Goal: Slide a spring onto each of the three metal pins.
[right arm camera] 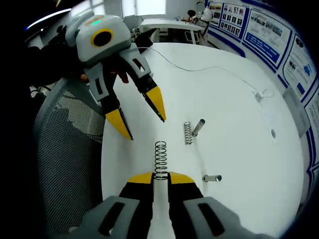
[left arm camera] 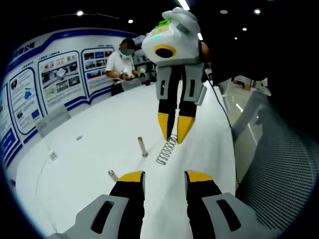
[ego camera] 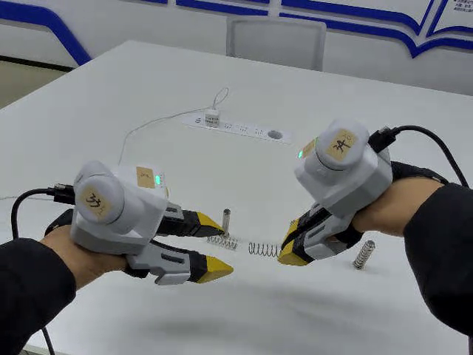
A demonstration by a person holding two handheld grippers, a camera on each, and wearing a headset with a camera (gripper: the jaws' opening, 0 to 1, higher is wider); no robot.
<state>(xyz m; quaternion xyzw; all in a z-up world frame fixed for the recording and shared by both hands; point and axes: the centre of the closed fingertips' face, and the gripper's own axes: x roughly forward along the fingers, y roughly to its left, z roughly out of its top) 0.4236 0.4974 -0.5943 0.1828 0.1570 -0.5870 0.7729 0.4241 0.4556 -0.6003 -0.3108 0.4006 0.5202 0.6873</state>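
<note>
On the white tabletop (ego camera: 148, 96), a short grey metal pin (ego camera: 226, 220) stood upright between the two grippers, with a loose steel coil spring (ego camera: 222, 241) lying just beside its base. The right gripper (ego camera: 290, 254) had its yellow-tipped jaws pinched narrowly on one end of a second steel coil spring (ego camera: 264, 249). That spring was held roughly level and pointed toward the pin, judged as a lead-in for threading its free end over the pin top. The left gripper (ego camera: 220, 248) hovered opposite, jaws wide with nothing between them, probably positioned to steady the pin or guide the spring. A third grey coil (ego camera: 363, 254) lay near the right gripper. The handwritten stickers (ego camera: 341, 145) on the gripper housings were not legible, and the text on the wall panels (left arm camera: 50, 74) was too small to read.
</note>
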